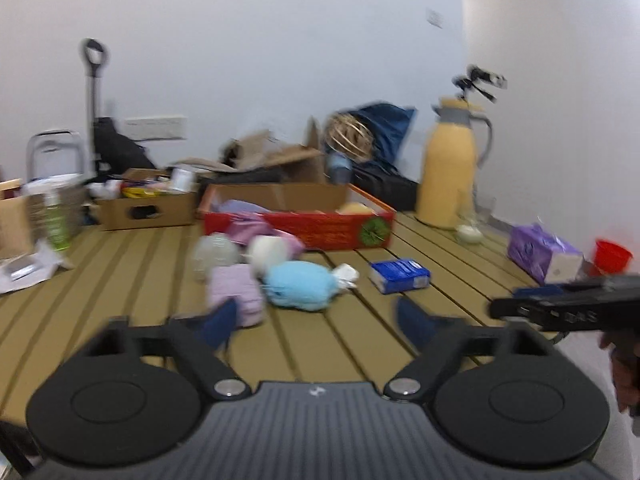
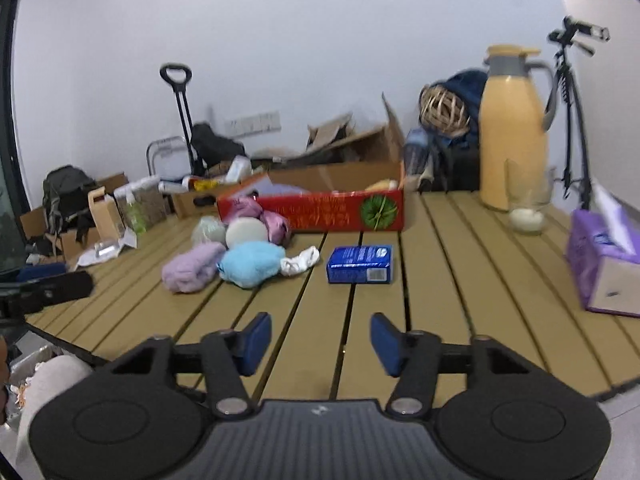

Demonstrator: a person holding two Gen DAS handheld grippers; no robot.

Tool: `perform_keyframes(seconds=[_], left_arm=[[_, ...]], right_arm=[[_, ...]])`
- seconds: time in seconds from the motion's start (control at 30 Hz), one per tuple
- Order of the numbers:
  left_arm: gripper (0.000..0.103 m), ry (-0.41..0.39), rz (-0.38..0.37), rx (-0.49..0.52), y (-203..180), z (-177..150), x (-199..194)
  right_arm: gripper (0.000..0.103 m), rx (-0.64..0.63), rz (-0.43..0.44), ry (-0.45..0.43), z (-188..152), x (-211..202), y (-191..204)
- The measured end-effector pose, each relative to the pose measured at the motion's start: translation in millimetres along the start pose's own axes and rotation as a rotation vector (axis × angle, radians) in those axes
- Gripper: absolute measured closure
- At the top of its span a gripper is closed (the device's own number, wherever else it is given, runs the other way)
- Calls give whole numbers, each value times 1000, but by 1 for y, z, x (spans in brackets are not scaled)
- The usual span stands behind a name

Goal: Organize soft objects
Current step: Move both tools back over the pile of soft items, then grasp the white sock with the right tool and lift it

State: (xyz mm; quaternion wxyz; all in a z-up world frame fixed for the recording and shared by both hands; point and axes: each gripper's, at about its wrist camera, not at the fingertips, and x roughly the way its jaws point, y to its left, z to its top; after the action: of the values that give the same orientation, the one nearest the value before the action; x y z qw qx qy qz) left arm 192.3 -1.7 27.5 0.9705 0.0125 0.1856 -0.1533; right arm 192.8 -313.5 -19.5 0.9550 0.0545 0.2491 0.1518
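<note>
A slatted tan wooden table (image 2: 420,280) is seen from both wrist cameras; a cluster of soft objects is found at its middle left: a light blue fluffy bundle (image 2: 250,263), a lilac knitted bundle (image 2: 191,266) touching its left side, a round cream pad (image 2: 245,231) just behind, a pink crumpled cloth (image 2: 276,225) against the box front, and a small white sock (image 2: 300,261) touching the blue bundle's right side; a red shallow cardboard box (image 2: 340,210) stands behind the cluster, with pale purple fabric visible inside; a blue rectangular packet (image 2: 359,264) lies apart to the right; the left gripper (image 1: 320,320) is held partly open above the table near the lilac bundle, nothing gripped; the right gripper (image 2: 320,344) is likewise partly open and empty, over bare slats, short of the packet.
</note>
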Motion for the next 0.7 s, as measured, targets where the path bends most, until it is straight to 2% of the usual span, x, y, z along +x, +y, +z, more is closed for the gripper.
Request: perform_keyframes(seconds=[0.03, 0.1, 0.27, 0.37, 0.4, 0.43, 0.53, 0.63, 0.7], left_arm=[[46, 14, -20, 4, -2, 1, 13], [55, 43, -53, 23, -7, 5, 44], [56, 83, -62, 58, -12, 18, 110], [60, 155, -59, 15, -7, 24, 142], [71, 190, -80, -16, -6, 25, 151], [77, 220, -108, -43, -6, 26, 158], [77, 250, -144, -73, -12, 22, 172], [76, 274, -101, -85, -14, 17, 188], [72, 283, -60, -79, -14, 14, 196]], right_arm=[[52, 1, -1, 8, 3, 11, -2], [53, -3, -5, 17, 10, 31, -5], [55, -14, 15, 38, 32, 81, -13], [56, -55, 41, 40, 56, 111, -16], [57, -78, 52, 51, 64, 122, -16], [61, -97, 67, 55, 72, 136, -16], [75, -111, 138, 91, 94, 177, -16], [77, -126, 188, 167, 104, 221, -12], [77, -169, 171, 217, 102, 242, -3]])
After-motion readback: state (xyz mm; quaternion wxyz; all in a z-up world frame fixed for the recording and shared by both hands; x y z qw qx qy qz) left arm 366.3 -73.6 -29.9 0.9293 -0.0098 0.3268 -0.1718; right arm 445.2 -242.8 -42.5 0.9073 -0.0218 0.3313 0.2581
